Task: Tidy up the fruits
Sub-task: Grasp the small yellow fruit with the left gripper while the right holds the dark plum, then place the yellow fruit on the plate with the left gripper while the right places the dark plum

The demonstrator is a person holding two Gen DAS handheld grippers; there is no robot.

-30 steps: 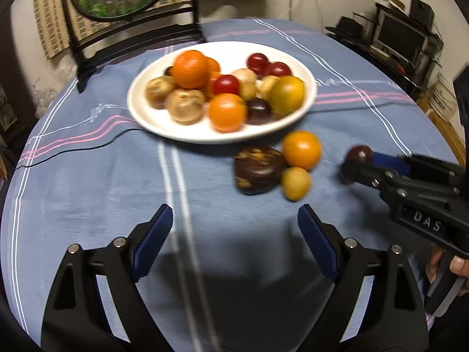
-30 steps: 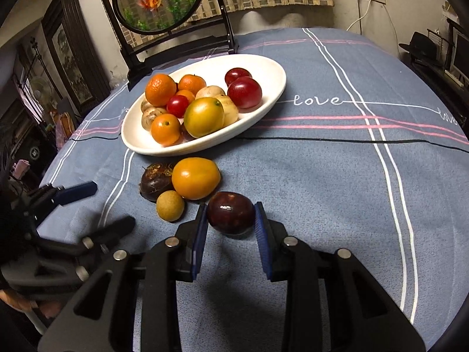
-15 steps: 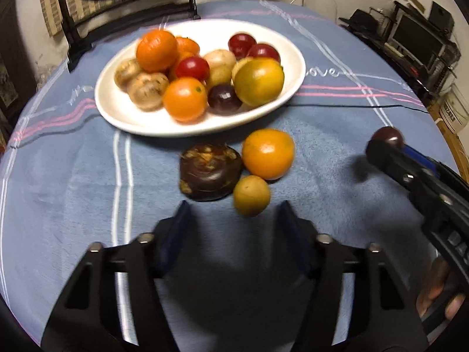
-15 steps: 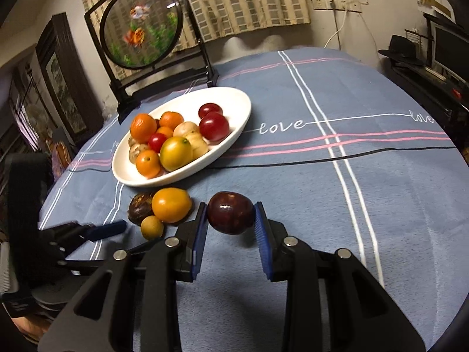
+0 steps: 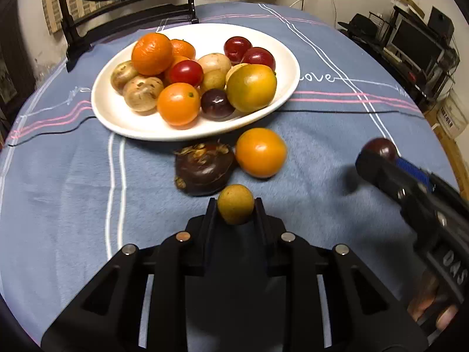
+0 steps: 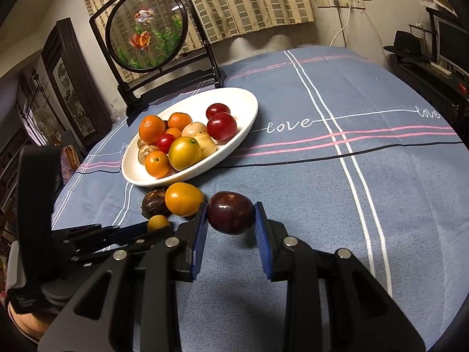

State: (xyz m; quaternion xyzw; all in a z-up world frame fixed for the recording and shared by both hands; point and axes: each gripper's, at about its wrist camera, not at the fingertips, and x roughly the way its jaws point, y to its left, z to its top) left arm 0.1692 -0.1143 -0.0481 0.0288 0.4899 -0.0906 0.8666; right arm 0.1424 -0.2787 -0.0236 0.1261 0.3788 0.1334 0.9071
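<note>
Left gripper (image 5: 235, 205) newly closed from wide open, now clenched on small round tan longan (image 5: 235, 204). Right gripper (image 6: 230, 220) unchanged, grasping glossy dark plum (image 6: 230, 213). Ahead: oval white plate (image 5: 117, 117), smooth orange (image 5: 261, 152), rough-topped dark mangosteen (image 5: 203, 168).

Plate (image 5: 117, 117) behind three loose fruits (image 5: 261, 152) on tablecloth (image 5: 73, 190).

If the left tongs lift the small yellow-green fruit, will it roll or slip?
The small yellow-green fruit is round and smooth, so it may slip. The left tongs grip only its sides. It probably rolls if dropped on the cloth.
</note>
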